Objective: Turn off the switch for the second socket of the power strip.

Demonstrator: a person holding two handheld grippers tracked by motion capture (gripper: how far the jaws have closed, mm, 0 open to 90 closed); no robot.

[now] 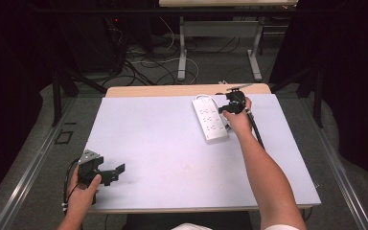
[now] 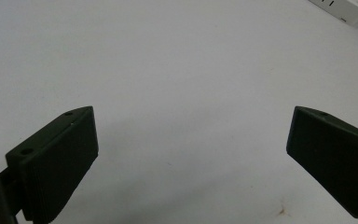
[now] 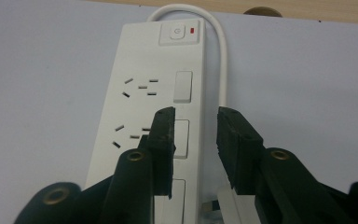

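A white power strip [image 1: 210,120] lies flat at the far right of the table, with its power button [image 3: 178,32] and a red light at its far end. Its white cable [image 3: 223,56] loops from that end and runs down its right side. My right gripper [image 1: 224,108] hovers over the strip's right edge. In the right gripper view the strip [image 3: 144,70] fills the middle, and the gripper [image 3: 195,135] has its jaws a narrow gap apart above the switches and cable. My left gripper [image 1: 117,172] is wide open over bare table at the near left. A corner of the strip [image 2: 349,9] shows beyond that gripper [image 2: 191,154].
The pale table top [image 1: 163,143] has a wooden strip [image 1: 172,90] along its far edge. Behind it stand the metal legs of another table [image 1: 182,57], with loose cables on the floor. A small brown mark [image 2: 282,212] is on the surface near the left gripper.
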